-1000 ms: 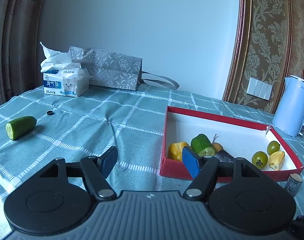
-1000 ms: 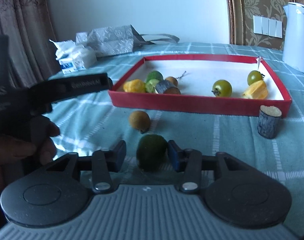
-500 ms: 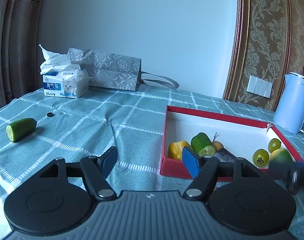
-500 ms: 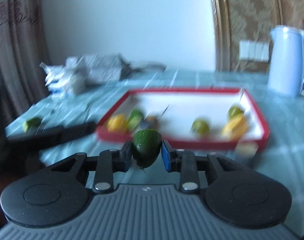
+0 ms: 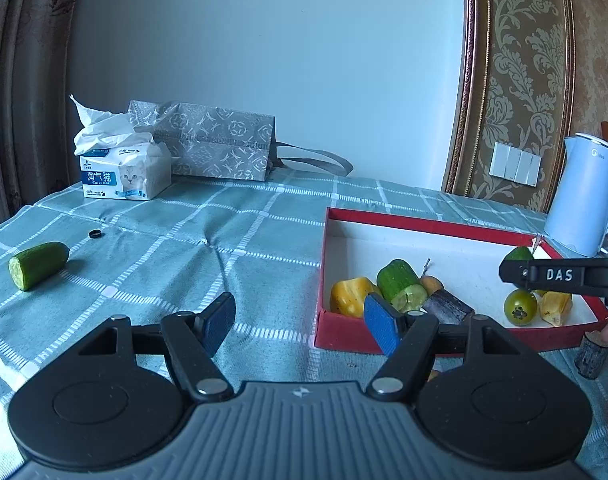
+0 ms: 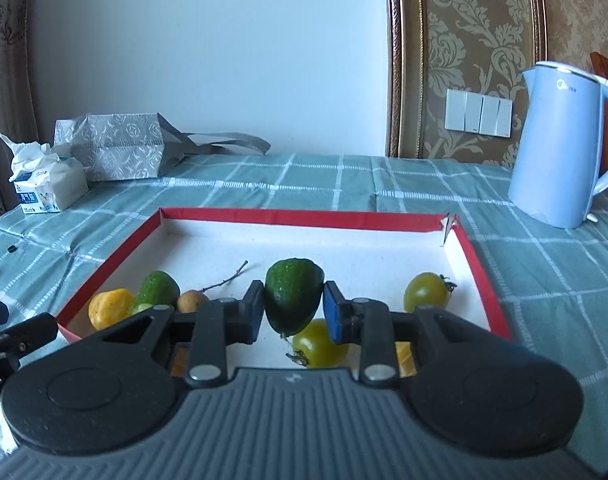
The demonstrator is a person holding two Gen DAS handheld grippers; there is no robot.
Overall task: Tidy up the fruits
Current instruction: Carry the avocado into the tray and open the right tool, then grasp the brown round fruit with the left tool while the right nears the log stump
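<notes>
Whereas a second ago the dark green, egg-shaped fruit [image 6: 292, 295] sat on the teal checked tablecloth [image 5: 176, 248] short of the tray, between jaws not yet pressing it, it is now clear of the cloth and clamped between the blue pads of the right gripper [image 6: 292, 312]. That gripper has carried it forward over the near wall of the shallow red cardboard tray with the white floor [image 6: 304, 216]. The pick-up is judged complete and the carry nearly so; what remains for this piece is to lower and release it.

The fruit hangs pointed end down, held at its widest part. Directly beneath and just behind it lies a yellow-green tomato [image 6: 317, 346]; a second one [image 6: 427, 292] lies to the right. Bare white floor shows ahead of the fruit, and a release there would avoid landing on the tomato.

The left gripper [image 5: 300, 316] has not shifted: its jaws stand wide apart with nothing between them, hovering at the tray's near left corner. A halved green cucumber piece [image 5: 38, 264] remains on the cloth, well apart to the left, and a short dark bark-covered stub [image 5: 591, 354] stands just outside the tray's right front.
</notes>
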